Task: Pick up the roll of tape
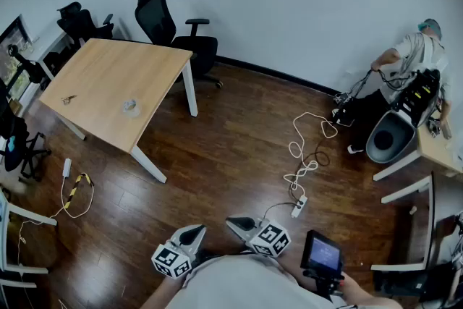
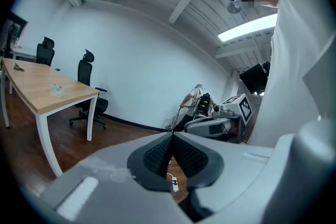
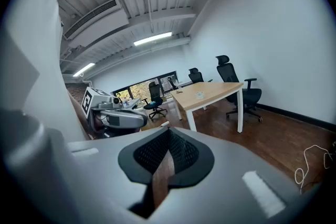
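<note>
The left hand-held gripper (image 1: 193,232) and the right hand-held gripper (image 1: 241,223) are held side by side at the near edge of the head view, close to the person's body and above the wooden floor (image 1: 231,155).

Left hand-held gripper: jaws together, nothing between them. Right hand-held gripper: jaws together at the tips, nothing between them. Only floor shows through the narrow slit behind the pads.

The roll of tape (image 1: 130,108) lies flat on the tabletop (image 1: 108,72) at far left, close to the tabletop's near right edge and well apart from both grippers. A pair of scissors (image 1: 69,99) lies on the same tabletop, left of the roll and apart from it. A black office chair (image 1: 170,25) stands beyond the tabletop, by the wall.

On the floor to the right of the tabletop, a white cable (image 1: 307,148) runs to a power strip (image 1: 298,206). A person (image 1: 412,54) is at far right.
</note>
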`<state>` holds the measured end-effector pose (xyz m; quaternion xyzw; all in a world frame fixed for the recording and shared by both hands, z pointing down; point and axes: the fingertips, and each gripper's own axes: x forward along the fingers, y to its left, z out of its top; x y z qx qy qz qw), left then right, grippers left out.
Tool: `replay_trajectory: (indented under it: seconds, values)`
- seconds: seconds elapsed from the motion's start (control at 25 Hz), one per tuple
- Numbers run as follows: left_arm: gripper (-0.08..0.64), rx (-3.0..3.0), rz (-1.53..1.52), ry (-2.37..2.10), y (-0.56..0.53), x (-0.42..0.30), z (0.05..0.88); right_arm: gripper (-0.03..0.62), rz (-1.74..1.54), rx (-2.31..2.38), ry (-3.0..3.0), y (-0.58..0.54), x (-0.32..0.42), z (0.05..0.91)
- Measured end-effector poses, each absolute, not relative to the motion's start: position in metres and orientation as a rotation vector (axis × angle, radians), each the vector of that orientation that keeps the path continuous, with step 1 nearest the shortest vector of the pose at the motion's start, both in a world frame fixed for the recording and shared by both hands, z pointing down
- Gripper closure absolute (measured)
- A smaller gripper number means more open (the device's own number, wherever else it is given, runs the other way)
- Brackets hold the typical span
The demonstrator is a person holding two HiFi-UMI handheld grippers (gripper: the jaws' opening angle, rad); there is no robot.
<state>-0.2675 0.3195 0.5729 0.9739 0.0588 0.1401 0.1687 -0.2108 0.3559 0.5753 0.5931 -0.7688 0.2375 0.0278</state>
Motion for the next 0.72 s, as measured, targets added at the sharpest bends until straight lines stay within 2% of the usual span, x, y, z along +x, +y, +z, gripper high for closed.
replay_trajectory:
  seconds: [0.24,0.48,0.72]
  values:
    - [0.557,2.761,0.382,0.212,0.337,-0.191,0.565,0.586,0.669,1.828,-2.393,0.362,-0.136,0.563]
    - [0.557,2.785,0.395,0.109,0.338,-0.145,0.561,0.586,0.658,1.852,-2.474,0.358,-0.075,0.551]
    - [0.557,2.795,0.407,0.018,0.345,-0.12,0.562,0.586,0.666,1.799,-2.506,0.367,-0.047,0.557]
